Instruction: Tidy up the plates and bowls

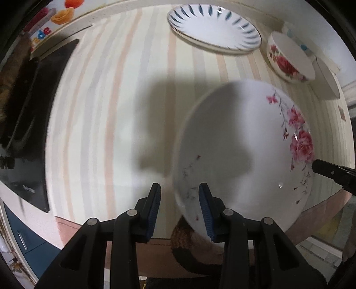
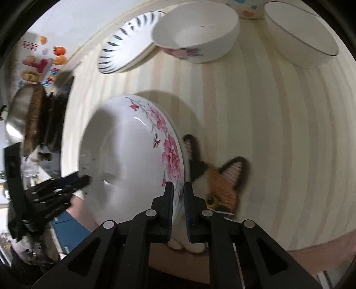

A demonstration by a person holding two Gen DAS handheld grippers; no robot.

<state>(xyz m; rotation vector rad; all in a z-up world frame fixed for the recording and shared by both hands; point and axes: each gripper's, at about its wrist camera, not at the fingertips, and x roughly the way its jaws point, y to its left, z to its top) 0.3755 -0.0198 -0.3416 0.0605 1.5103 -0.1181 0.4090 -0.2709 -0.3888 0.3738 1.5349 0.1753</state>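
A: Where is the rose plate (image 2: 133,155), and which way does it face?

B: Near edge of the striped worktop (image 2: 267,133). It is tilted: in the right wrist view its right rim is raised and its white face turns left, toward the other gripper. It is round, so no long axis to record.

A: Right gripper (image 2: 178,195)?

B: Jaws clenched on the plate's near-right rim, beside the big rose; rim seen between the pads.

A: Left gripper (image 1: 179,200)?

B: Jaws part-way apart, straddling the opposite rim. One blue pad lies over the plate face, the other outside it. Whether the pads press the rim, I cannot tell.

A: Count of crockery?

B: Plates: two — the rose plate and a blue-leaf plate (image 1: 213,29) at the far side. Bowls: three — a rose bowl (image 2: 195,33), a plain white bowl (image 2: 300,33) right of it, and a bowl with coloured spots (image 2: 247,11) behind, mostly cut off.

A: Anything else?

B: A knitted fox-face mat (image 2: 222,186), just right of the plate, under the right gripper.
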